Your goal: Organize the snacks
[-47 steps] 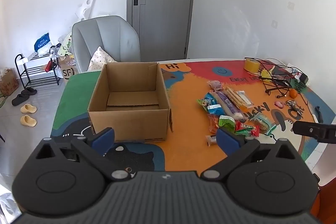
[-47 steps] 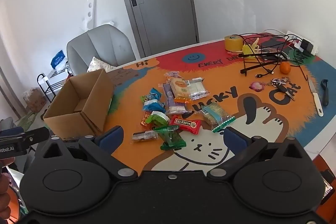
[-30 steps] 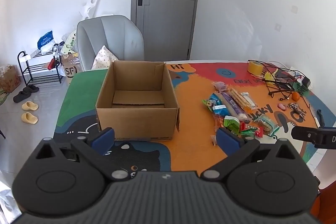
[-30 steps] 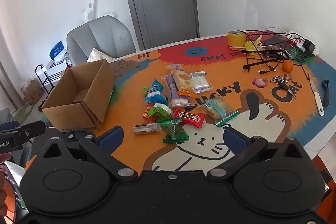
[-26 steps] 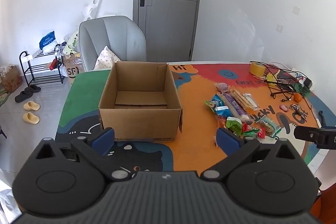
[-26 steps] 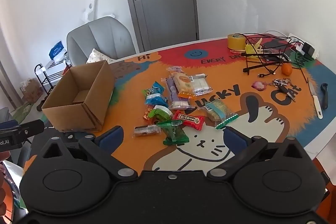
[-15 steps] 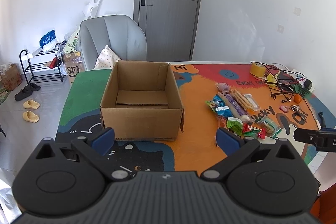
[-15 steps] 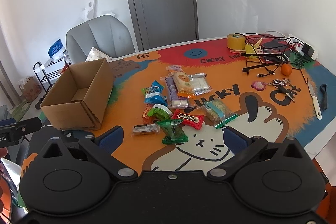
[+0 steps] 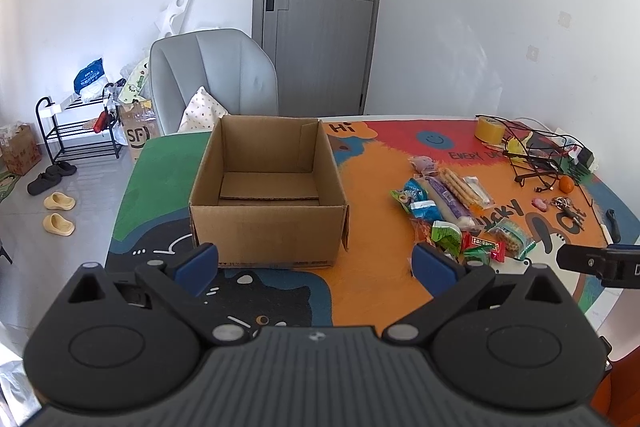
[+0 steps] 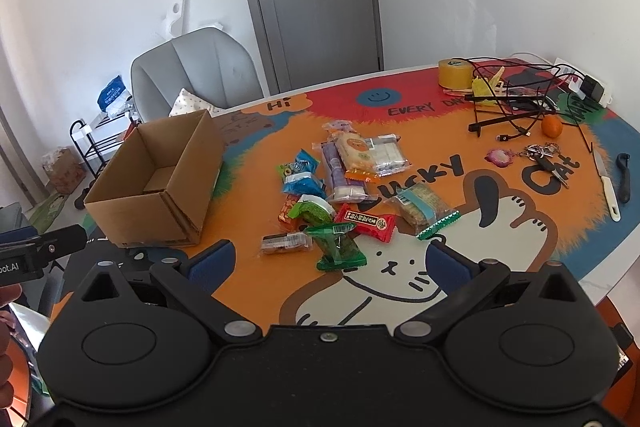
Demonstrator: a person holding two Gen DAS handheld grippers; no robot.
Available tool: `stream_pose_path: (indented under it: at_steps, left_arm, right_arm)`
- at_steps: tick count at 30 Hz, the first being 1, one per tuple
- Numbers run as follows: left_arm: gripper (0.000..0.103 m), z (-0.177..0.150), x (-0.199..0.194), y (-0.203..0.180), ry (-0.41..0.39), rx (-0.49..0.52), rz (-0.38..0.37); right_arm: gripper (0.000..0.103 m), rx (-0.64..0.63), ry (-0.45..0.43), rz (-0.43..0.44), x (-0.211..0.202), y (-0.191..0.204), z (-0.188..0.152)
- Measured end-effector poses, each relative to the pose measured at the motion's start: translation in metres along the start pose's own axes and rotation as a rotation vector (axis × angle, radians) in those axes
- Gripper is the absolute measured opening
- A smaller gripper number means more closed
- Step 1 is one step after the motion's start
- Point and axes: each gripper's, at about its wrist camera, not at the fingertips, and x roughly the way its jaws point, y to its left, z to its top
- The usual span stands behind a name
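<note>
Both my grippers have pulled back: left gripper (image 9: 314, 261) wide open, empty, facing the cardboard box (image 9: 267, 197) near the tabletop's left edge; snack packets (image 10: 340, 191) mid-table before my open, empty right gripper (image 10: 328, 261).

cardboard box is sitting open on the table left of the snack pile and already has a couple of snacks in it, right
Not quite. The cardboard box does sit open on the table, left of the snack pile, but it holds no snacks: the left wrist view looks straight into it and shows only its bare cardboard floor. All the snacks lie on the table.
</note>
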Motion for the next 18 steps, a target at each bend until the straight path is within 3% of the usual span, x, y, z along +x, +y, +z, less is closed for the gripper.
stream_pose_path:
  at_steps: [18]
  left_arm:
    - [0.102,-0.0011,0.001,-0.0033,0.002,0.008,-0.001]
  right_arm:
    - [0.103,0.008,-0.014,-0.007,-0.0035,-0.0051,0.0004]
